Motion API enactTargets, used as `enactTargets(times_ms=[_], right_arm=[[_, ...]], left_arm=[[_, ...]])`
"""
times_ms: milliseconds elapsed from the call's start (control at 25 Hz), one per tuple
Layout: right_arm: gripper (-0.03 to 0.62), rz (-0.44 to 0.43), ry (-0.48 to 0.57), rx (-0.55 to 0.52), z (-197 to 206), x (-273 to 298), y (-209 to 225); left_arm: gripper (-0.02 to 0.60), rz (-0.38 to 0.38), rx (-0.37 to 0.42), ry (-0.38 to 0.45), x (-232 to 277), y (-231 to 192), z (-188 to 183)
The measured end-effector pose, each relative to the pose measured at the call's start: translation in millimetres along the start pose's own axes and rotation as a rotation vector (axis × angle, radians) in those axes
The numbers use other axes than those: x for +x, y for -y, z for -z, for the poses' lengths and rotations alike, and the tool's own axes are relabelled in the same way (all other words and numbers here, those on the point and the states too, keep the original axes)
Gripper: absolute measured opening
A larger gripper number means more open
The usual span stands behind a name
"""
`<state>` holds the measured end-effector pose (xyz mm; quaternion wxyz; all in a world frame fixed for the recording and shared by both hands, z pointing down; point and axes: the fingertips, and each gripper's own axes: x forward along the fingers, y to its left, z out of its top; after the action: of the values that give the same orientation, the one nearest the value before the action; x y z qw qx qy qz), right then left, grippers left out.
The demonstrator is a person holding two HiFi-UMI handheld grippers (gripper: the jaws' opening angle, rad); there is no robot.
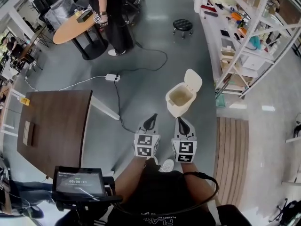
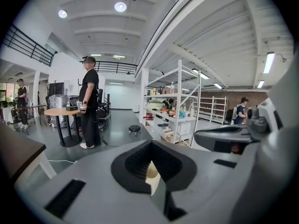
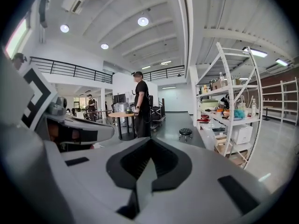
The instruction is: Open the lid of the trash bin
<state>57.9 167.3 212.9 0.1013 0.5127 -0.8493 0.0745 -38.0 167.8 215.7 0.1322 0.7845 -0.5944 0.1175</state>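
A: any readable text?
B: barely. The small screen [image 1: 78,181] at lower left of the head view shows a row of digits like a timer, too small to read for sure. White print on the black shirt [image 1: 157,192] at the bottom edge is upside down and cut off. The marker cubes [image 1: 146,145] carry black-and-white square codes only. Can't make out a brand on the bin
A: bin state?
B: trash bin [image 1: 180,99] is just right of centre in the head view, standing on the grey floor [image 1: 150,46]. Cream plastic, roughly square body, rounded corners. The lid [image 1: 193,80] is already up, hinged at the bin's upper-right edge and standing near upright, underside toward the camera. Inside looks tan, contents can't be made out
A: grippers?
B: left gripper [image 1: 151,120] is below-left of the bin, apart from it. Right gripper [image 1: 180,122] is just under the bin's near edge in the frame, can't tell contact. Left gripper view: jaws pressed together, nothing clamped, a sliver of the cream bin shows past the tips. Right gripper view: jaws closed too, empty
A: surroundings?
B: brown table [image 1: 51,121] at left, white power strip [image 1: 113,77] with cables upper left of the bin, black stool [image 1: 182,26] top centre, white shelving rack [image 1: 244,41] down the right side, person [image 1: 110,18] standing by a round table [image 1: 70,29] upper left
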Motion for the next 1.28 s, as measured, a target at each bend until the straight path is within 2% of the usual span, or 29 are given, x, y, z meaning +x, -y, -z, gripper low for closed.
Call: enactTargets(times_ms=[320,480,640,920,1120,1280], right_arm=[[0.0,0.017,0.022,-0.02,-19.6,-13.4,-8.4],[0.0,0.03,0.039,-0.031,-32.2,-13.9,-27.1],[0.0,0.03,0.051,-0.047,-43.1,-12.2,-41.5],[0.0,0.045,0.06,-0.071,-50.8,-14.5,-54.9],[0.0,0.044,0.062,-0.092,-54.2,-11.5,-61.1],[0.0,0.03,0.076,-0.104,-57.8,-6.6,-68.9]], left_arm=[[-0.002,0.002,0.02,-0.009,-26.0,-13.4,-3.1],[-0.002,0.023,0.04,0.0,-39.5,-24.6,-11.6],[-0.002,0.007,0.033,-0.019,-42.8,-38.9,-20.6],[-0.002,0.023,0.058,0.027,-55.8,-44.2,-40.0],[-0.002,-0.014,0.134,0.033,-60.3,-56.5,-35.2],[-0.002,-0.014,0.114,0.041,-66.5,-61.5,-35.4]])
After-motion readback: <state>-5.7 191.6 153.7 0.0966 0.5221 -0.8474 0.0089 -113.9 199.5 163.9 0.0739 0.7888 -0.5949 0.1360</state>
